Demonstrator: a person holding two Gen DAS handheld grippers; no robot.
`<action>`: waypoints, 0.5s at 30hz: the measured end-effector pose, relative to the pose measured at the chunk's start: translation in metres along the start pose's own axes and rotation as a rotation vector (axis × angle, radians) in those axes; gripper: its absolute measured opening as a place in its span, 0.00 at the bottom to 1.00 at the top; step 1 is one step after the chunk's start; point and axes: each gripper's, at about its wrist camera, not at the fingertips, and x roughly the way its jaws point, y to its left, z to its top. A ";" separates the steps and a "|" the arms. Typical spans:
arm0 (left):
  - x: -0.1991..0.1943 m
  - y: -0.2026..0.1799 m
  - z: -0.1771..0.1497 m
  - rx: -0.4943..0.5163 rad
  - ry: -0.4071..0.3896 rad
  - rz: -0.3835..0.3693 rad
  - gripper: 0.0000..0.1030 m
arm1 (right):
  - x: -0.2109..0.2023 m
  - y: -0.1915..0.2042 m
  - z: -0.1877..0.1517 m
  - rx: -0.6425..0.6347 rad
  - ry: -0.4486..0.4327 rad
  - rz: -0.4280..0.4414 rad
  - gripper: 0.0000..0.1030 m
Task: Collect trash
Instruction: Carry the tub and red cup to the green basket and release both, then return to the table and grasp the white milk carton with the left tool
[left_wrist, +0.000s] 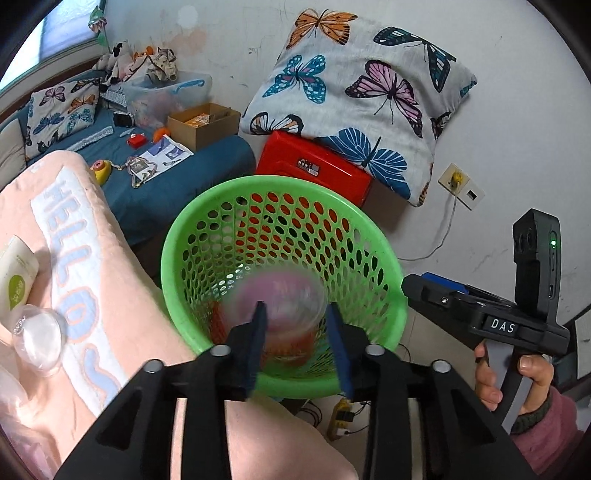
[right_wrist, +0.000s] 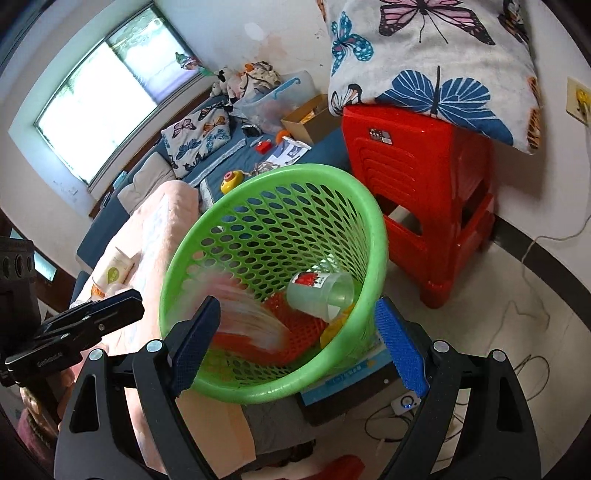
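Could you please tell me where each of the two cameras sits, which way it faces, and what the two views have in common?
Left wrist: sits on the left gripper, facing down into the green basket, where a blurred cup shows between its open fingers; the right hand shows holding the other gripper.
Right wrist: sits on the right gripper, facing the basket from the other side; the left gripper shows at left.
Shared: basket, red stool, butterfly pillow, pink blanket.
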 end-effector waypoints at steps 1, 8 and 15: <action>-0.002 0.000 -0.001 0.000 -0.002 -0.001 0.37 | -0.001 0.000 0.000 0.001 -0.001 0.003 0.83; -0.027 0.000 -0.009 0.006 -0.048 0.026 0.44 | -0.007 0.015 0.000 -0.021 -0.008 0.028 0.83; -0.075 0.015 -0.031 -0.030 -0.128 0.092 0.45 | -0.016 0.042 -0.007 -0.078 -0.009 0.071 0.83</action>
